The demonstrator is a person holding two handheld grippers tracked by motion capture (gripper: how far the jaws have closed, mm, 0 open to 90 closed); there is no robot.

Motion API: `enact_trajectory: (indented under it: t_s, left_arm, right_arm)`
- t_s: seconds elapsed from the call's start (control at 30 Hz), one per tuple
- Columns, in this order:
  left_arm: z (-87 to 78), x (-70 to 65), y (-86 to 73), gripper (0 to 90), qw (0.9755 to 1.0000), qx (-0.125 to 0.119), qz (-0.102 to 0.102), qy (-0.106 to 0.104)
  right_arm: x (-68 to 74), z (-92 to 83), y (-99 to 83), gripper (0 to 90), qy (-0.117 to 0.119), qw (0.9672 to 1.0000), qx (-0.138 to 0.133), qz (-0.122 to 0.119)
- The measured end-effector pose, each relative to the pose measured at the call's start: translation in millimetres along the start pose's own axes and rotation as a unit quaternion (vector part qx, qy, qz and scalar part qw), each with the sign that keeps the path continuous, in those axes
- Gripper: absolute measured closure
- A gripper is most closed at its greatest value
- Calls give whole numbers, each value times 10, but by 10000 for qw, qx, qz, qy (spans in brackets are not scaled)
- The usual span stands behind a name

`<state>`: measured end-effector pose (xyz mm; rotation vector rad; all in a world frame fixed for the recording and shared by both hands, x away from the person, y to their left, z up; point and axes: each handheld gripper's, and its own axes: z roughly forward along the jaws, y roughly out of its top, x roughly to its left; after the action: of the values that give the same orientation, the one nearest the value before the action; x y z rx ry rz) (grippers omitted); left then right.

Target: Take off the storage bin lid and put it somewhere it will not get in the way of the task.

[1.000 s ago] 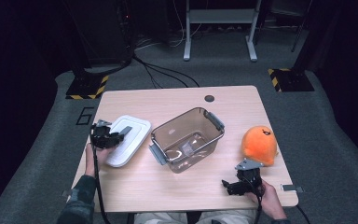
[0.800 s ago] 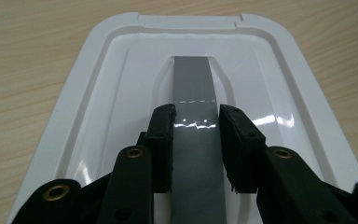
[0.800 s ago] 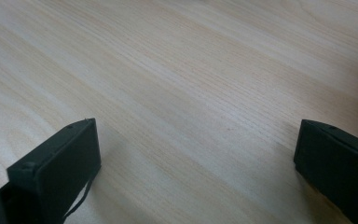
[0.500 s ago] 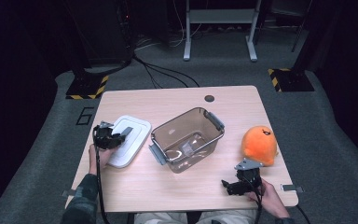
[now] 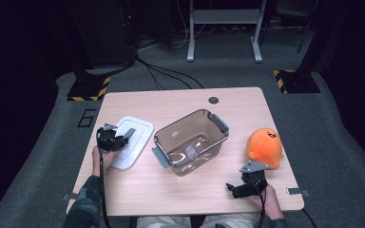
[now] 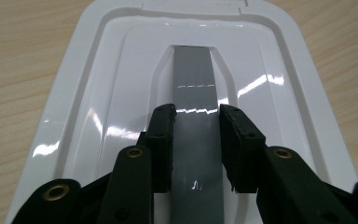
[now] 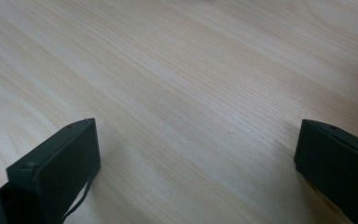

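Left tongs [image 6: 196, 116] closed on the grey raised handle strip [image 6: 193, 93] of the white lid [image 5: 132, 141], one jaw pressed to each side of the strip. Lid flat on the counter [image 5: 180, 102], left part, just beside the clear brown container [image 5: 191, 141] at centre. Right tongs [image 5: 240, 188] low over bare counter near the front edge, jaws wide apart, nothing between. Orange plush toy [image 5: 264, 147] on the right, just beyond the right tongs.
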<state>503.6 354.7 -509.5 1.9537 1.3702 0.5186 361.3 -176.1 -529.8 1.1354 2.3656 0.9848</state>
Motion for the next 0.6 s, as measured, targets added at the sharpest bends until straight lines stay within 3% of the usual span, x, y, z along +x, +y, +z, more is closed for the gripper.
enact_trajectory:
  t_s: [0.23, 0.27, 0.43, 0.6]
  left_arm:
    - [-6, 13, -9, 651, 9999, -32, -115, -35]
    - [-5, 9, -11, 645, 9998, -56, -208, -35]
    - [-71, 18, -12, 363, 9993, -139, -334, -47]
    - [-225, -36, -5, 234, 9990, -334, -294, -107]
  right_arm:
    - [-14, 4, 4, 0, -152, 9998, -9, 139]
    - [-14, 3, 4, 0, -150, 9998, -2, 141]
    - [-6, 4, 3, 0, -176, 9997, -19, 145]
    - [4, 1, 4, 0, -203, 9997, -31, 112]
